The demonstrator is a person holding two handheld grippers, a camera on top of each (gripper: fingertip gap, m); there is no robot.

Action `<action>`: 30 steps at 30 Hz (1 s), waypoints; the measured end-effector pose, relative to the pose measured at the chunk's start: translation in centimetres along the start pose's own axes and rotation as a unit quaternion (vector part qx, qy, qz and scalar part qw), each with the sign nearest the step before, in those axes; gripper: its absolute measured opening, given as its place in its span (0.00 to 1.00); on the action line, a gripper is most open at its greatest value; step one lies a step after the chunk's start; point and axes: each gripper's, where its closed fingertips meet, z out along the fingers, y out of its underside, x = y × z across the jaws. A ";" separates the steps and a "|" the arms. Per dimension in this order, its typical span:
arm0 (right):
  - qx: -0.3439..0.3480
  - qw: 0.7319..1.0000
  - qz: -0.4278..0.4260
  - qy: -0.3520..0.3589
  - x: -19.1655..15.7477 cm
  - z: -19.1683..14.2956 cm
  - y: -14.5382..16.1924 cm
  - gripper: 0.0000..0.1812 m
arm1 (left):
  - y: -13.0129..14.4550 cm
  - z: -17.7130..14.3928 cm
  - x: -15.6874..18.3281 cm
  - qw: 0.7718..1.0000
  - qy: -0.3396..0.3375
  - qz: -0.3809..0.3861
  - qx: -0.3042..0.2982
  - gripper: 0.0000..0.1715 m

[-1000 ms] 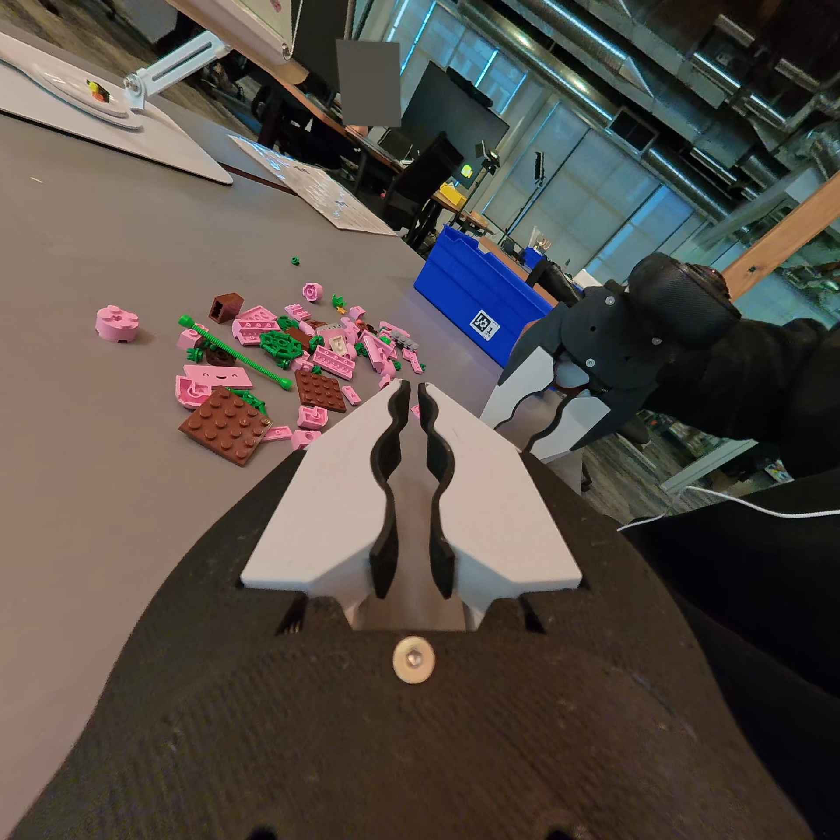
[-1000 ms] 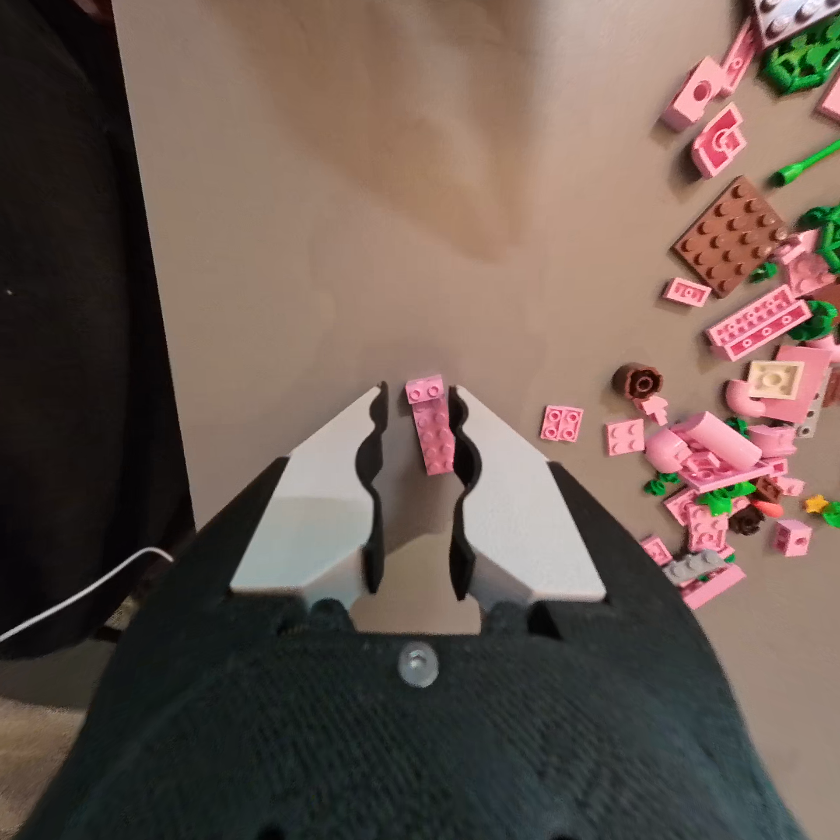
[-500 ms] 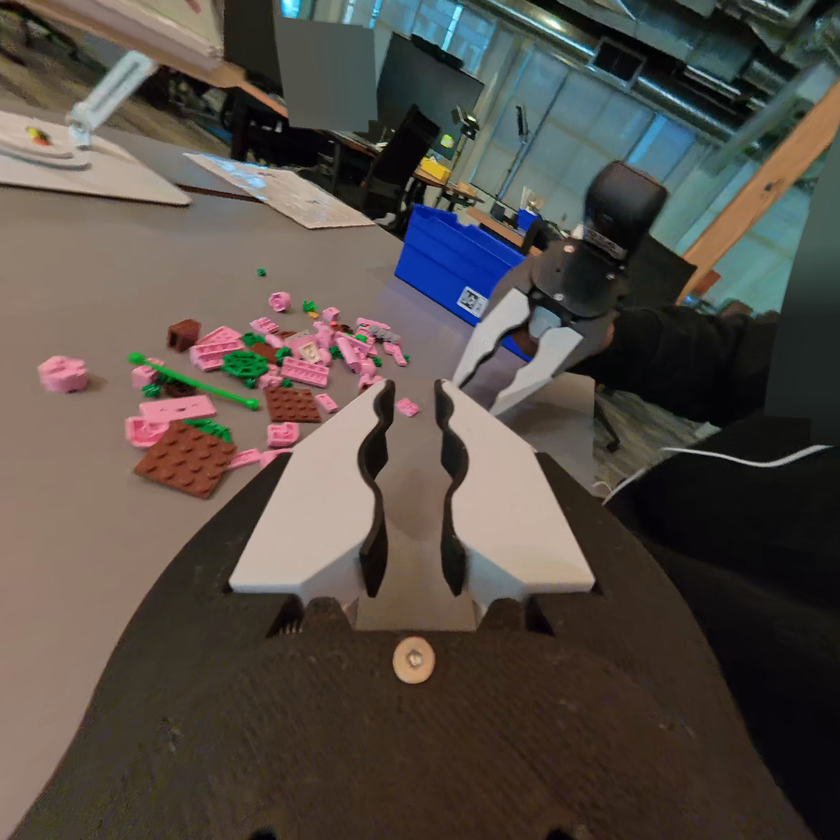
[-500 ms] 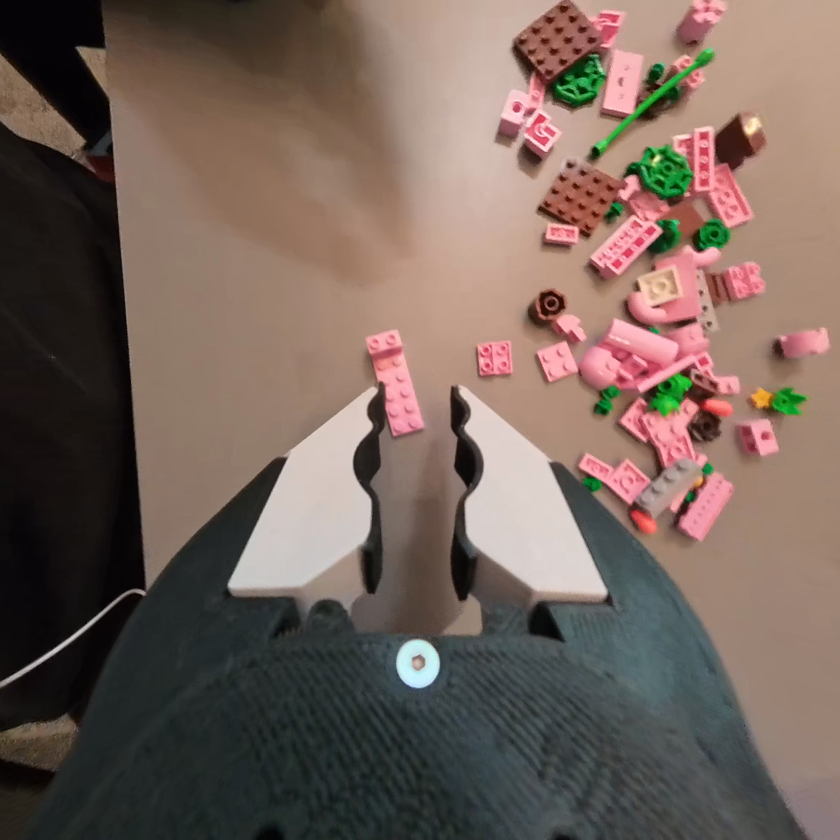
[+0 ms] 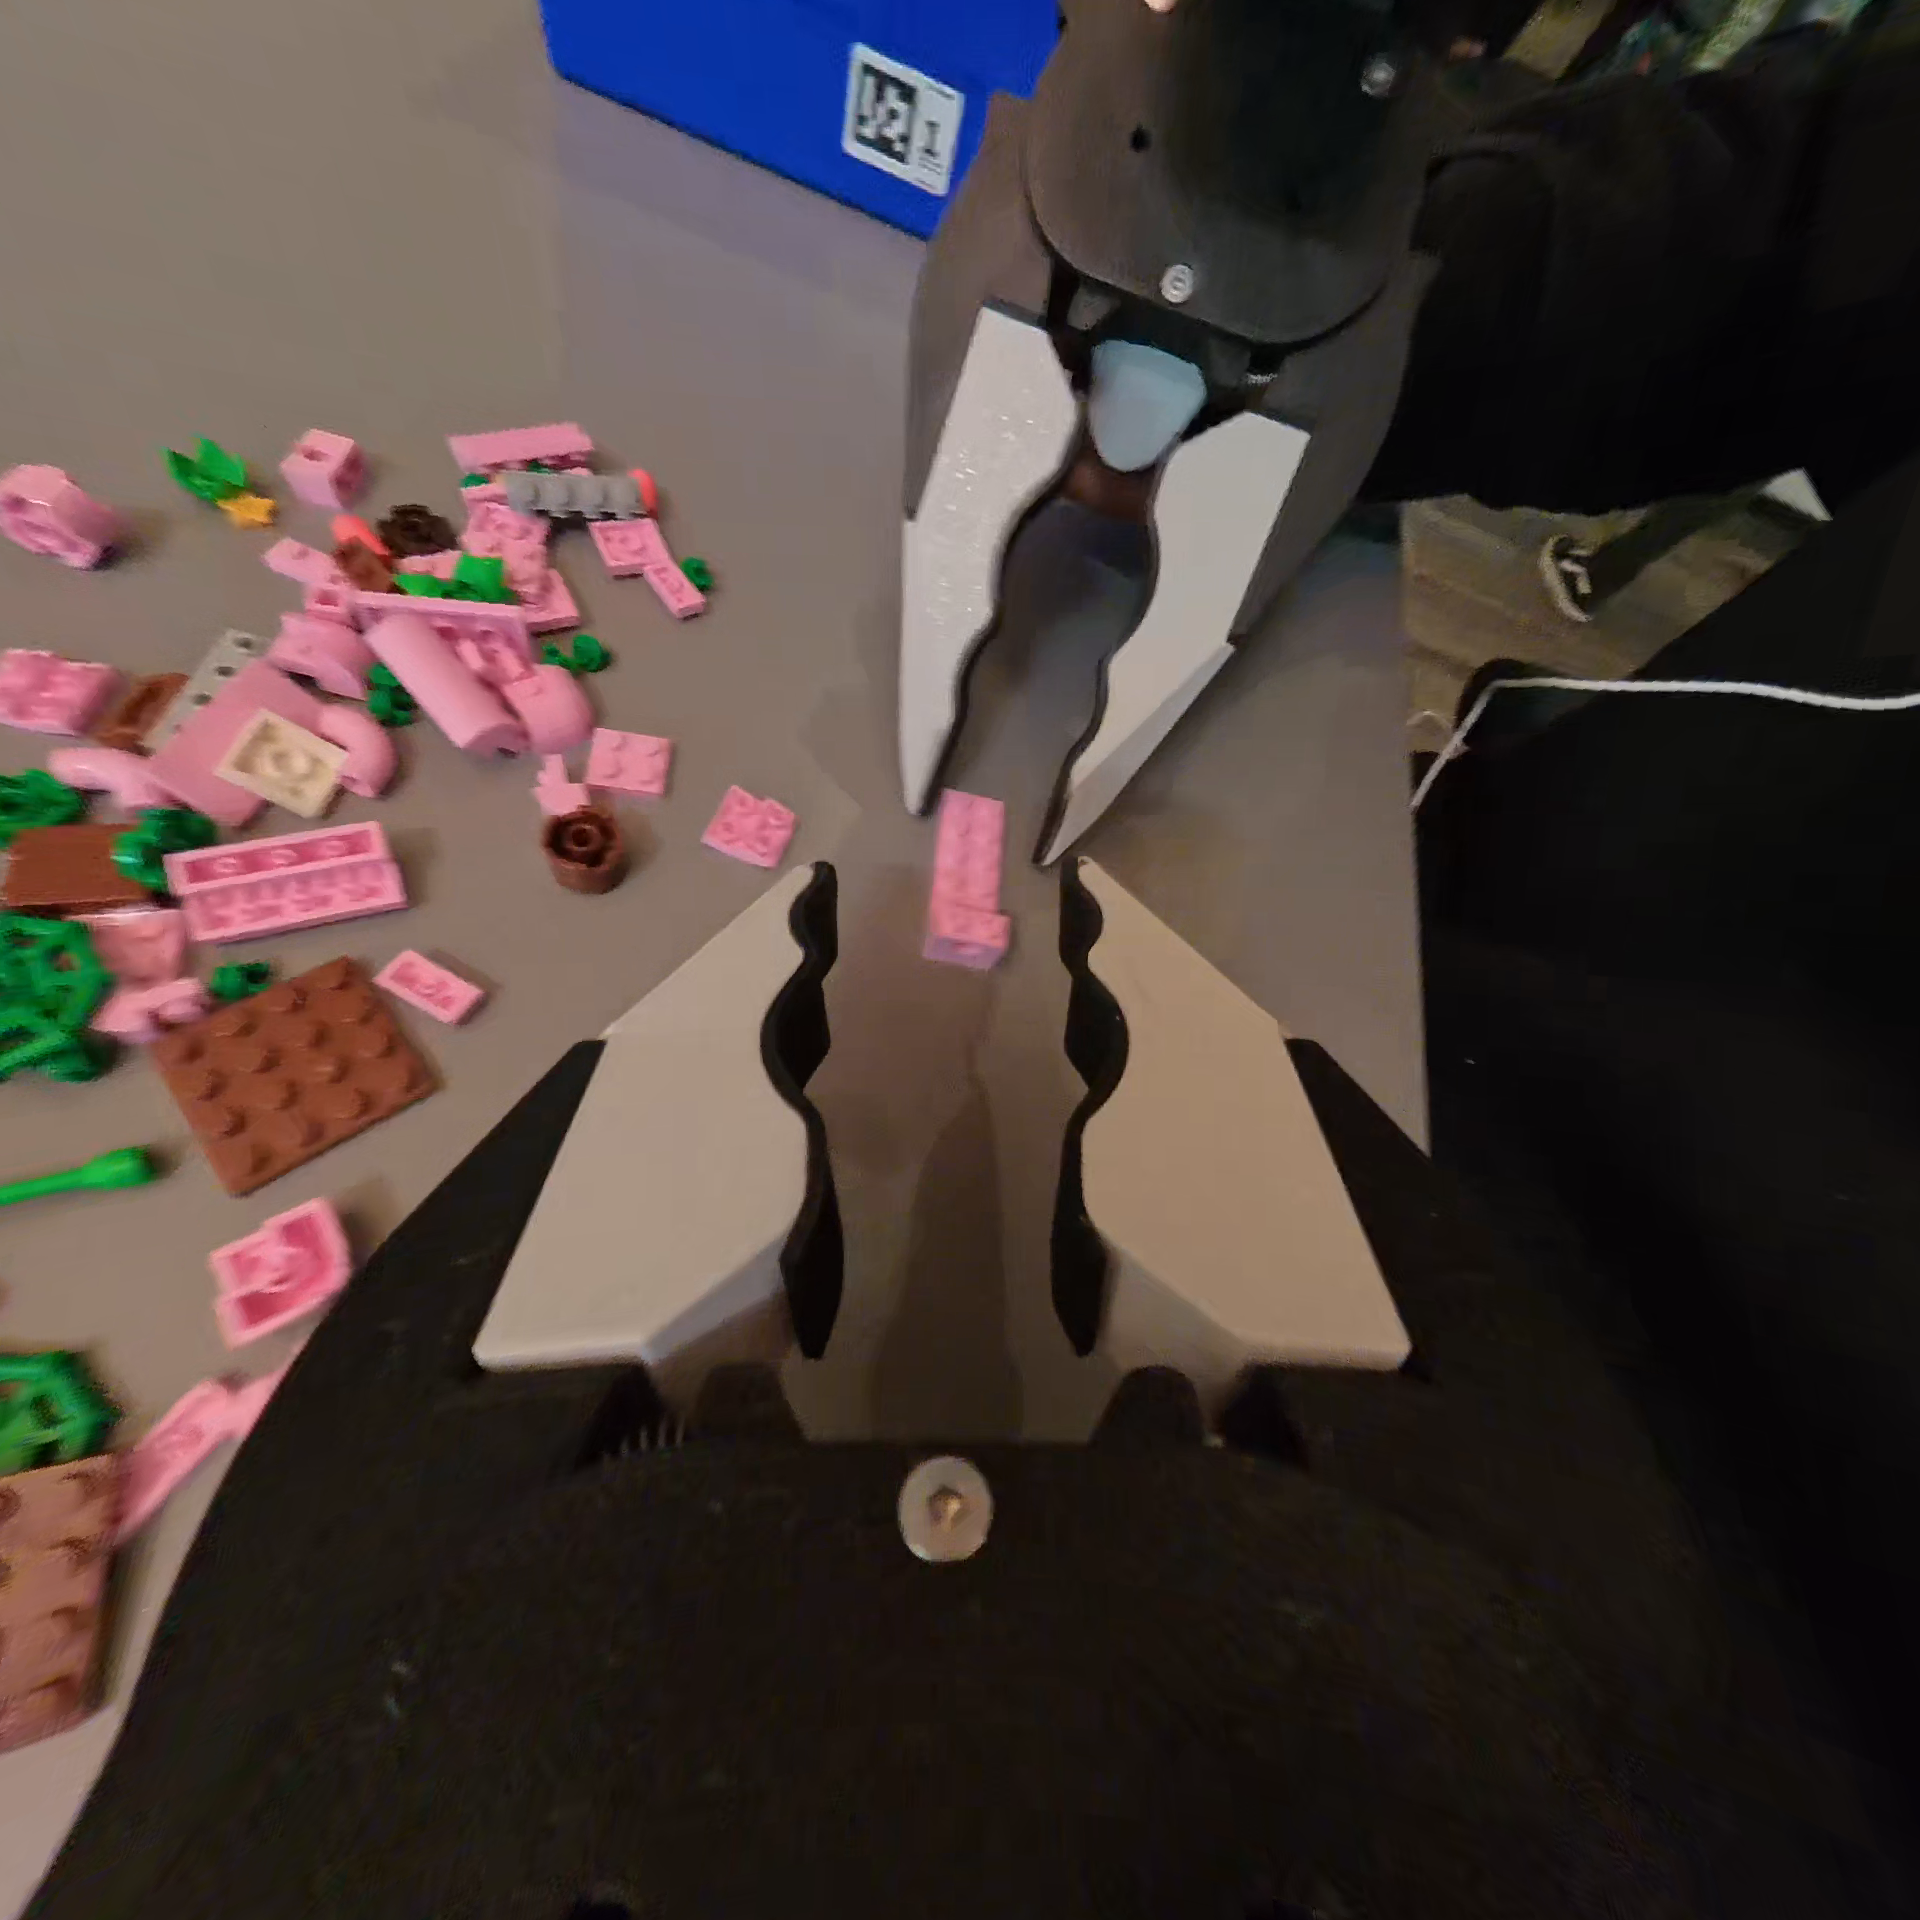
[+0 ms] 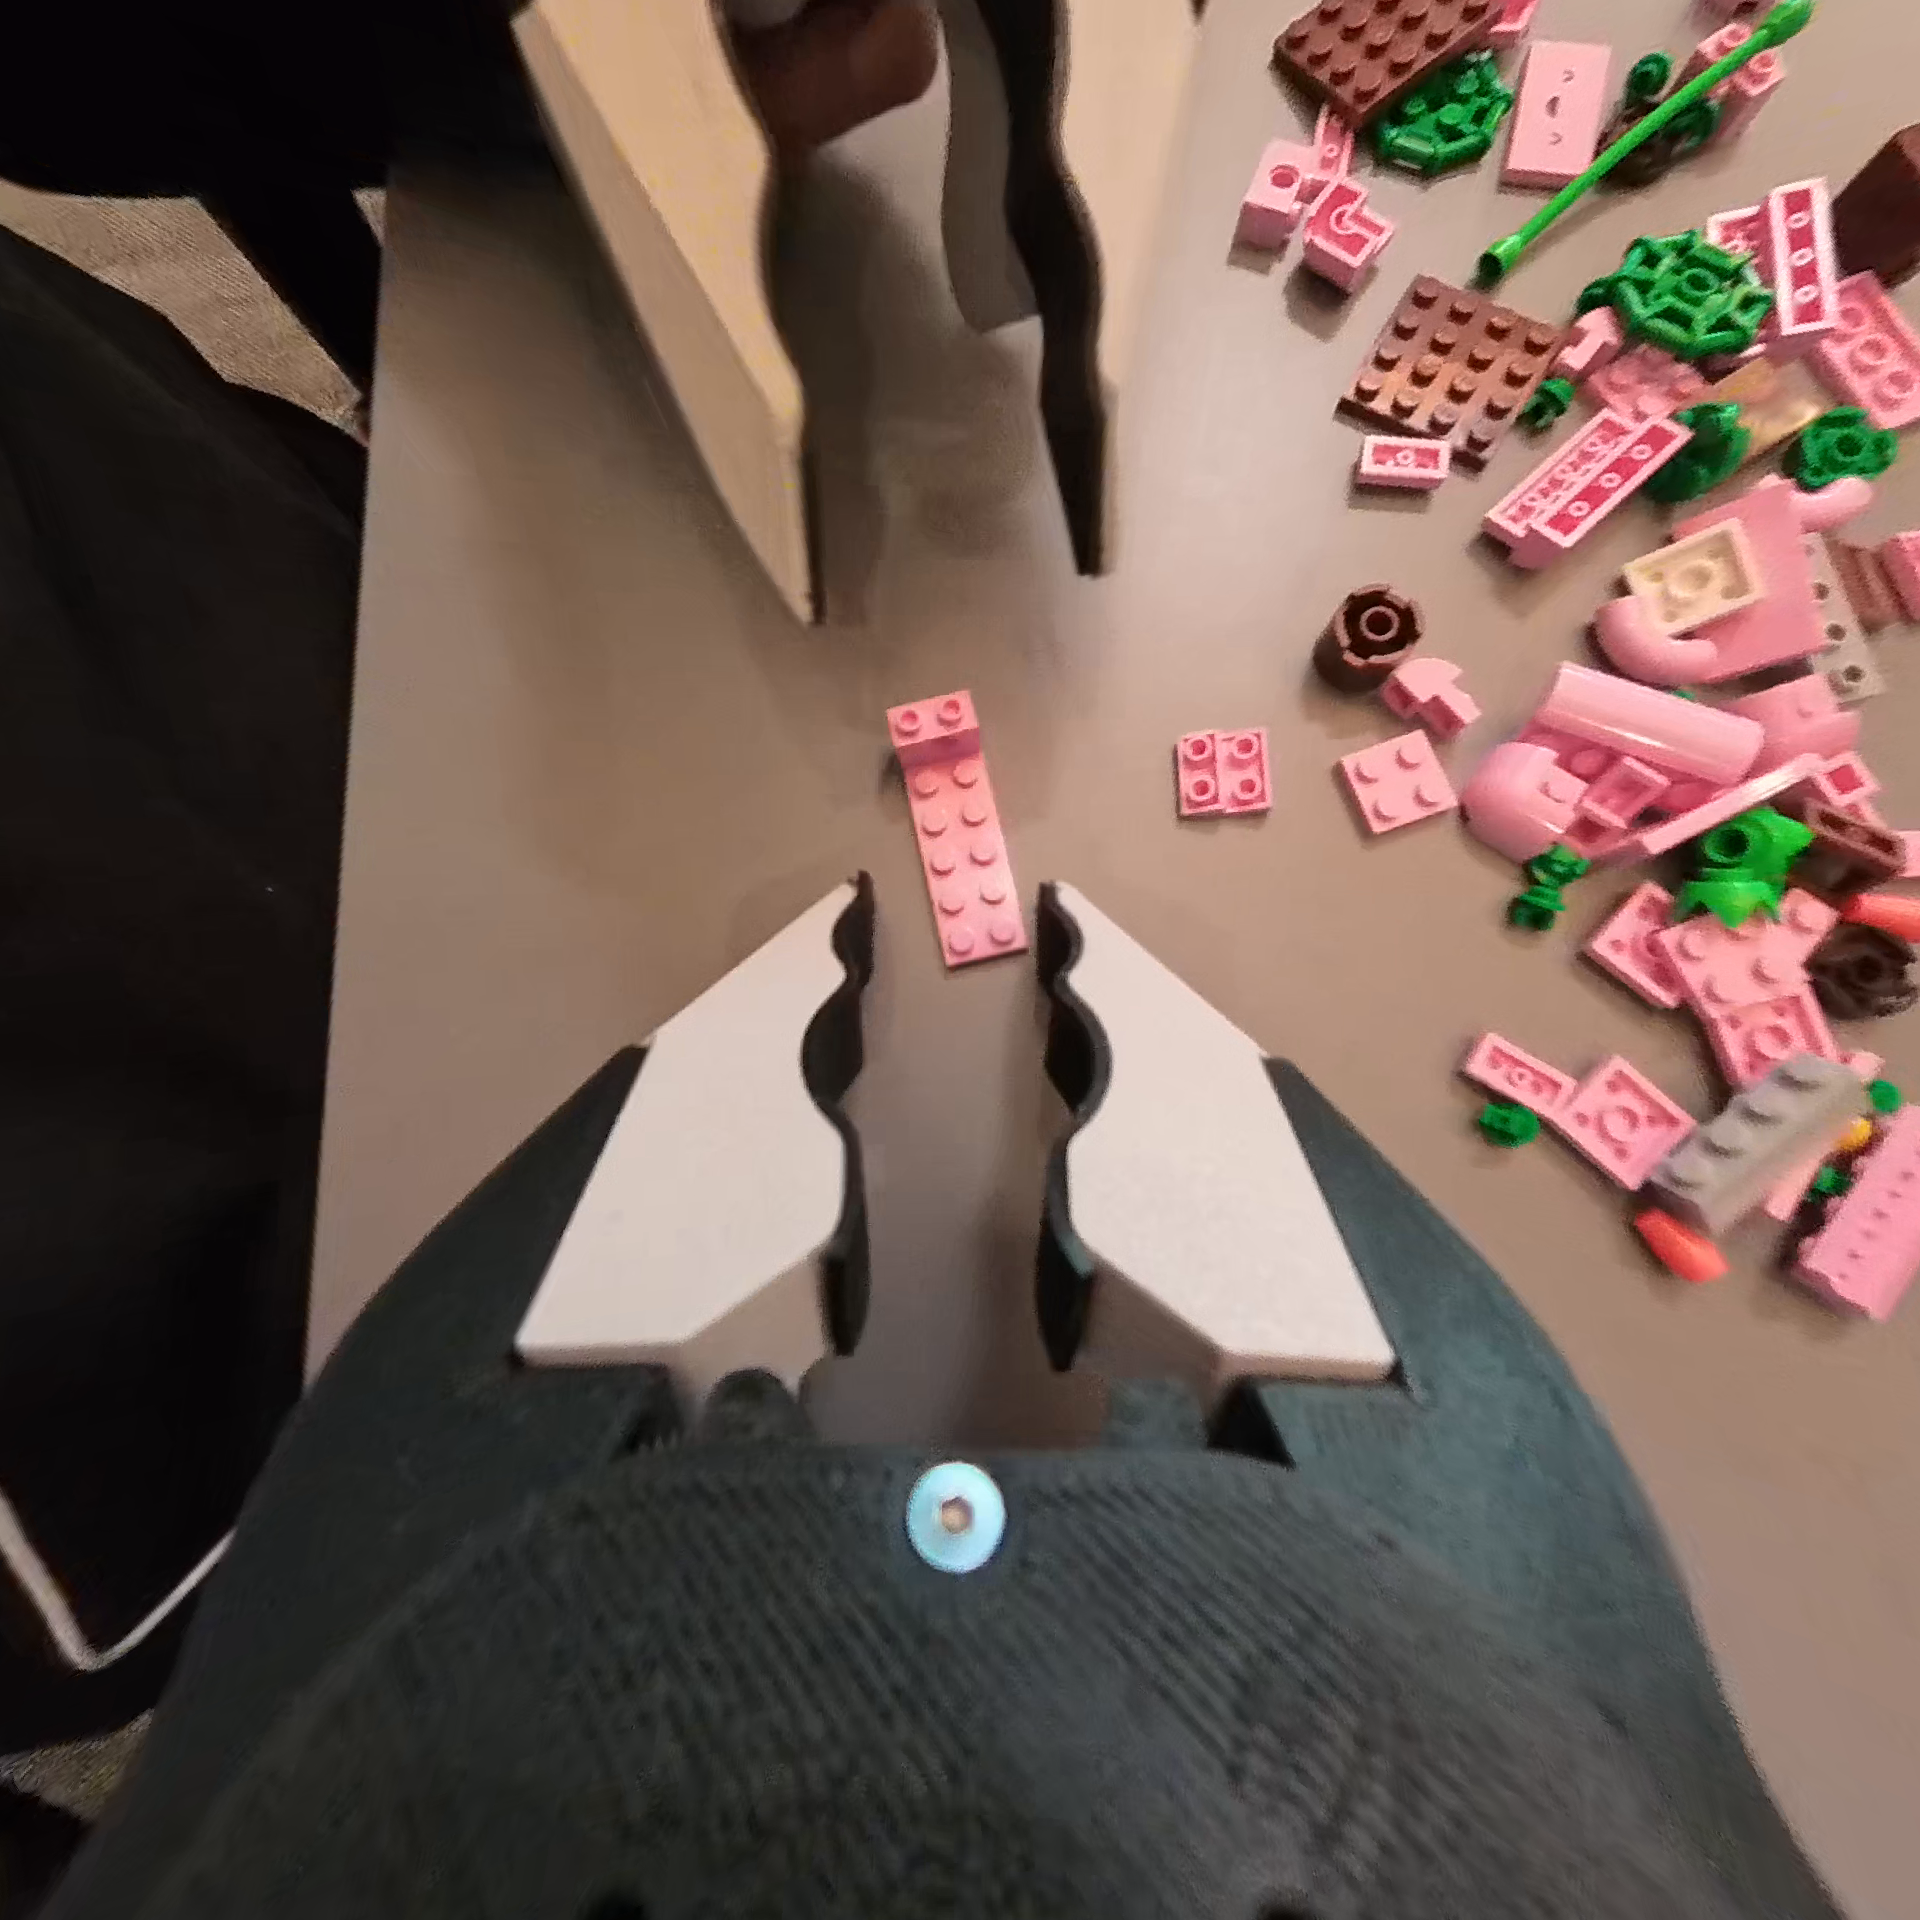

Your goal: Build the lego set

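Both grippers have swung in toward one another since a moment ago: the left gripper (image 5: 948, 878), which was looking out across the room, is now tipping down at the table, and the right gripper (image 6: 951, 894) is facing it from the opposite side. Lying between them on the grey table (image 5: 644, 260) is the pink plate assembly (image 6: 956, 831), a long two-stud-wide plate with a small pink brick seated on one end. Its long axis is running almost straight from one gripper to the other, the brick end pointing at the left one and the bare end resting just in front of the right one's tips. Neither tool is touching it; both pairs of jaws are standing spread and empty, each gap a little wider than the plate is across. The right gripper is sitting nearer, so I'd guess it is about to straddle the plate's long sides, which means coming down without twisting. Off to the side, well apart from this piece, the loose pile of parts (image 6: 1662, 675) is sprawling: pink bricks, a brown plate (image 5: 296, 1070), green foliage bits. A blue bin (image 5: 769, 94) is showing beyond the table edge, and a dark sleeve (image 5: 1662, 312) is reaching in behind the right gripper.
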 end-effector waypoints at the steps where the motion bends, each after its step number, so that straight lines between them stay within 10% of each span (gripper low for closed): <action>1: 0.005 1.000 -0.003 0.002 0.2 0.0 0.0 0.14 | -0.2 -0.2 -0.7 1.000 -0.010 0.002 0.002 0.24; 13: 0.103 0.995 0.010 0.011 5.6 -1.1 -1.6 0.17 | -2.1 1.1 -5.6 0.997 -0.065 0.048 0.005 0.00; 30: 0.078 0.995 -0.027 0.058 5.8 -0.4 -1.2 0.15 | -3.8 -2.7 -6.9 0.986 -0.129 0.027 0.100 0.00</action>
